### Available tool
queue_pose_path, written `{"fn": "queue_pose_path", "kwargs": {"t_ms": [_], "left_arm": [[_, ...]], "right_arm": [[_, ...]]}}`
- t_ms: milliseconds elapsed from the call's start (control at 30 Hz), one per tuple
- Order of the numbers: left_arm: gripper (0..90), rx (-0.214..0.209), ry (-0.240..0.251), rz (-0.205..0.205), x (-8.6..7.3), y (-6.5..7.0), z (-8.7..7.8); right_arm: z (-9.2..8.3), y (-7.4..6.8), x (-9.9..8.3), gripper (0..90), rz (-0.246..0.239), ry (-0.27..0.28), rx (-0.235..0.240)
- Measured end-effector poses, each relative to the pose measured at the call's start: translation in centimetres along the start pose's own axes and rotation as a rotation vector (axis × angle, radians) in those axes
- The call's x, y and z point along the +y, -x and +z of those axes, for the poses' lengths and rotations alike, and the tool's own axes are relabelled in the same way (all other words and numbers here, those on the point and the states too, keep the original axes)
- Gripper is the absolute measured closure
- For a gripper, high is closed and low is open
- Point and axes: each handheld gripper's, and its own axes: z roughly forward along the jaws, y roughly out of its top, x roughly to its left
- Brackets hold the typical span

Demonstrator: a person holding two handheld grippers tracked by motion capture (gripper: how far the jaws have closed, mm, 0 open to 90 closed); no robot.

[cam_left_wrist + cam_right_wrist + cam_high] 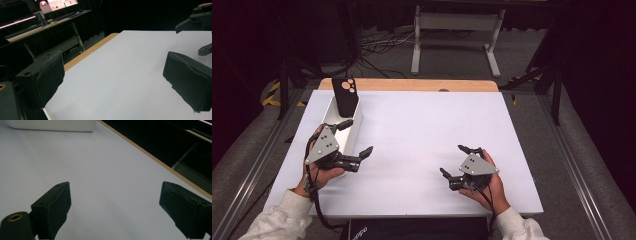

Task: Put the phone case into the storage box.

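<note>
I see a glossy black phone case with round camera cutouts standing upright in a narrow white rectangular bin, upper left of the frame, on the matte white tabletop. My left tool, jaws apart and empty, sits just beside the bin; my right tool, also spread empty, is well apart at lower right.

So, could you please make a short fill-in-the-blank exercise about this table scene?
1. The black phone case stands inside the white ____ at the table's far left.
2. Both jaws of the left tool are spread ____, with nothing between them.
3. The right tool holds ____.
4. The white sheet lies on a ____ tabletop, whose edge shows along the far side.

Missing words: box; open; nothing; wooden
</note>
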Motion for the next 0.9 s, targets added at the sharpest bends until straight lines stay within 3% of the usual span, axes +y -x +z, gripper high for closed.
{"fn": "queue_pose_path", "kwargs": {"t_ms": [133, 333, 500, 767, 900], "left_arm": [[5.8, 0.012, 0.007, 0.010, 0.0, 0.7, -0.3], [5.4, 0.000, -0.002, 0.014, -0.3, 1.3, -0.5], [4.8, -0.028, -0.028, 0.052, -0.5, 2.3, -0.5], [5.0, -0.050, -0.033, 0.046, -0.7, 3.1, -0.6], [4.9, -0.047, -0.041, 0.063, -0.9, 3.5, -0.7]], "right_arm": [[-0.1, -0.1, 0.1, 10.8, 0.001, 0.006, 0.001], [-0.4, -0.2, 0.2, 10.5, 0.009, 0.014, -0.001], [-0.6, -0.1, 0.3, 10.4, 0.006, 0.022, -0.008], [-0.7, -0.1, 0.3, 10.4, 0.010, 0.022, -0.001], [-0.7, -0.2, 0.3, 10.4, 0.011, 0.026, 0.000]]}}
